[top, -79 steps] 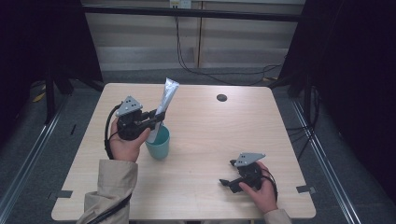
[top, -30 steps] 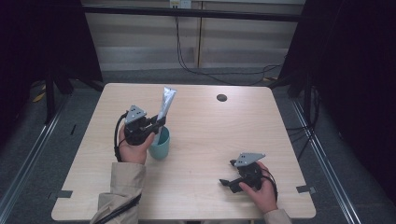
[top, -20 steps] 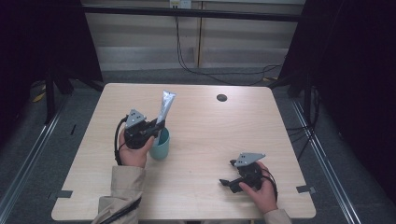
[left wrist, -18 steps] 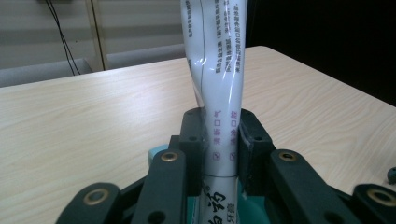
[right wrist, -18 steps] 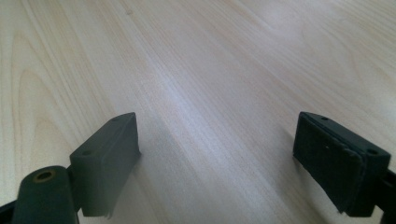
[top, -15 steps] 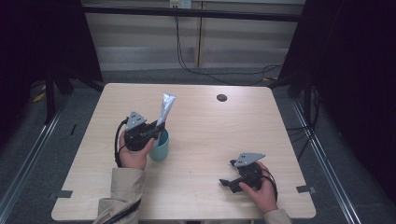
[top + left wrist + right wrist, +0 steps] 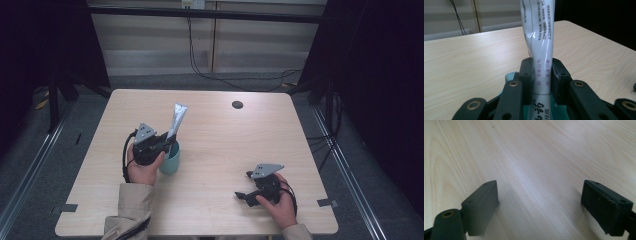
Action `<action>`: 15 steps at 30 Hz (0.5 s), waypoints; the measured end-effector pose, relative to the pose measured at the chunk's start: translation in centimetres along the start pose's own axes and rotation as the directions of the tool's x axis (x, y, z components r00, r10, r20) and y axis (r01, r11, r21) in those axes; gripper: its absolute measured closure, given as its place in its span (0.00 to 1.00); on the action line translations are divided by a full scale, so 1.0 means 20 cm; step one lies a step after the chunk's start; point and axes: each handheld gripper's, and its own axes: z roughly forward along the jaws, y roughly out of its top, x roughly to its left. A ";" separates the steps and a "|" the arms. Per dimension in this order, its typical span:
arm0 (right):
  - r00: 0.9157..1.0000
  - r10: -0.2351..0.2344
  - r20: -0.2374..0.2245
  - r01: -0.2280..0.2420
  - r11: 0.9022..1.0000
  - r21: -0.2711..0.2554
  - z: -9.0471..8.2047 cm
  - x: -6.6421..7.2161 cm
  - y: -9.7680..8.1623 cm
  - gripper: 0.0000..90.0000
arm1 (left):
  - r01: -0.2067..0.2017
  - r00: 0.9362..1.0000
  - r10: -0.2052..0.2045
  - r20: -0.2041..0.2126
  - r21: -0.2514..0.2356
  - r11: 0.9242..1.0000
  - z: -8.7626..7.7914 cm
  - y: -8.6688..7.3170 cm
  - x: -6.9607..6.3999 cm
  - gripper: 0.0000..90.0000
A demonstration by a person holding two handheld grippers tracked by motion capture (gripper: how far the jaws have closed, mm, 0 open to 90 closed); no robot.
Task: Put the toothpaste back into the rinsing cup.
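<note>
1. Landmark: teal cup (image 7: 171, 159), standing on the left half of the wooden table (image 7: 220, 135). Everything below is placed relative to it.
2. Left gripper (image 7: 169, 143) sits right at the cup's rim, on its left side. Jaws pinch a silver-white toothpaste tube (image 7: 177, 121) by its lower body; in the left gripper view the tube (image 7: 541, 47) is squeezed between both black pads (image 7: 527, 75), cup rim (image 7: 509, 76) just under them.
3. Tube position: lower end down inside the cup, upper part standing well clear above the rim.
4. Long axis: near upright, leaning slightly away from the person and to the right of the cup. The flat crimped end points up and toward the far edge. Cap end presumably at the bottom, but it's hidden by cup and jaws, so can't confirm.
5. Key relation: the tube's axis runs straight through the jaws and down into the cup mouth. Any next move (drop deeper or lift out) goes along that axis, my read only.
6. Right gripper (image 7: 245, 196) is well apart from the cup, off to its right and nearer the person, low on the table. Jaws spread wide, nothing between them, just bare wood (image 7: 531, 170).
7. Nearer hand to the tube: left, obviously. Right would have to cross most of the table.
8. Risk, as I judge it: a tall tube in a small cup could tip it if released while leaning.
</note>
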 end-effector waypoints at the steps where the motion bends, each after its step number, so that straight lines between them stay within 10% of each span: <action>1: 1.000 0.000 0.000 0.000 1.000 0.000 0.00 0.00 0.00 0.15 | -0.004 1.000 0.004 0.000 0.003 1.000 0.00 0.00 0.00 0.81; 15: 1.000 0.000 0.000 0.000 1.000 0.000 0.00 0.00 0.00 0.15 | -0.005 1.000 0.005 -0.001 0.066 0.998 -0.02 -0.02 0.00 0.80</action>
